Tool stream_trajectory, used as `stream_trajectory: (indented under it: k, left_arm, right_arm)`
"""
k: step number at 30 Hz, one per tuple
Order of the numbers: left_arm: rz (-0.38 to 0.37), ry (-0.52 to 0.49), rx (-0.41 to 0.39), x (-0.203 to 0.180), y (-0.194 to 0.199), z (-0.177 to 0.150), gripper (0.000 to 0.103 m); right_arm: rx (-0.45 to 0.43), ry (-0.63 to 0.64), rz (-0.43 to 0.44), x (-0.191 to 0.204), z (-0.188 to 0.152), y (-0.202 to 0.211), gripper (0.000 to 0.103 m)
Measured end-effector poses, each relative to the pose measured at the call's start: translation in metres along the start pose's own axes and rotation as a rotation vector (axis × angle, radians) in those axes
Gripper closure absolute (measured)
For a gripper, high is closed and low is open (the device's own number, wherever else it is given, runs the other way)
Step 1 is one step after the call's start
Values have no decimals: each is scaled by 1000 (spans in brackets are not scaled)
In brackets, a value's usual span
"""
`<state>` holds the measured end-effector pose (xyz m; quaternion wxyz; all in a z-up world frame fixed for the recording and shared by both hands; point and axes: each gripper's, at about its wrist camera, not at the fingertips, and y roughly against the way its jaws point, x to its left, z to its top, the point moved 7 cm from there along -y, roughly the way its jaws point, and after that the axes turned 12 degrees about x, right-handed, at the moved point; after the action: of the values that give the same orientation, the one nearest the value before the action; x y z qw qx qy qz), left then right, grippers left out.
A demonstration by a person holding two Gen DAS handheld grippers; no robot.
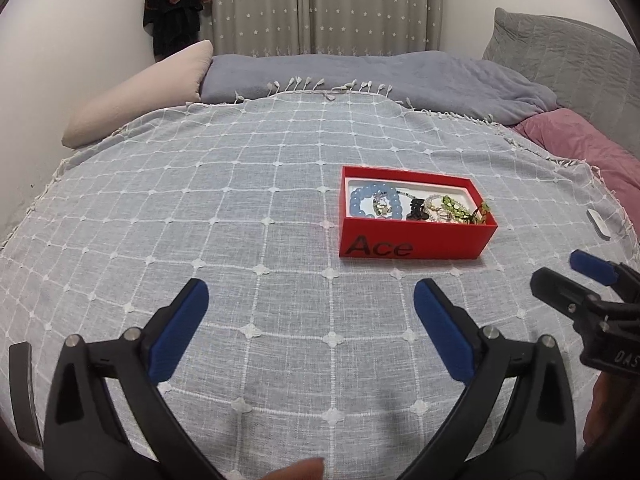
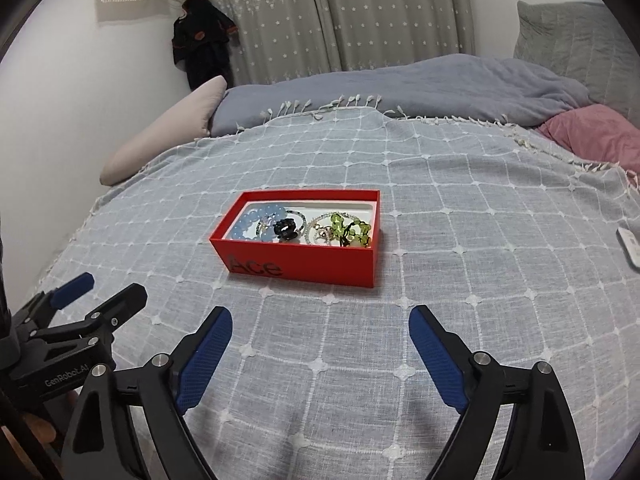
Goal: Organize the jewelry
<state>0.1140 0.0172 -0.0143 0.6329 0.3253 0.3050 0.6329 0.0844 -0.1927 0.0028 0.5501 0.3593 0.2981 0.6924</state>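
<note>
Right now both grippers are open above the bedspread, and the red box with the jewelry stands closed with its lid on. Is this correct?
Not quite. The red box has no lid on it: it is open at the top, and the blue bead bracelet and the green bracelet lie inside, as the right wrist view shows. The left gripper and right gripper are open, as you say.

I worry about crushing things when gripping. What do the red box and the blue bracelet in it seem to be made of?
Red box: probably matte cardboard, judging by its thin straight walls, sharp corners, printed "Ace" and white lining. Blue bracelet: round, glossy, translucent pale blue beads, so glass, stone or plastic; the look leaves that open.
</note>
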Motion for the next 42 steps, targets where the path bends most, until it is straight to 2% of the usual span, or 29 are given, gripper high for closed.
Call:
stream_trajectory:
  k: [2, 4, 14, 42]
  left_arm:
    - [3, 2, 0, 0, -1, 0, 1]
    - [4, 9, 2, 2, -2, 1, 1]
    - [20, 41, 6, 10, -5, 1, 1]
    - [13, 28, -6, 6, -1, -1, 1]
  right_arm:
    - [-16, 14, -19, 3, 0, 3, 2]
    - [-21, 25, -22, 5, -1, 5, 0]
    - [5, 15, -45, 4, -3, -2, 0]
    - [2, 48, -101, 11, -7, -5, 0]
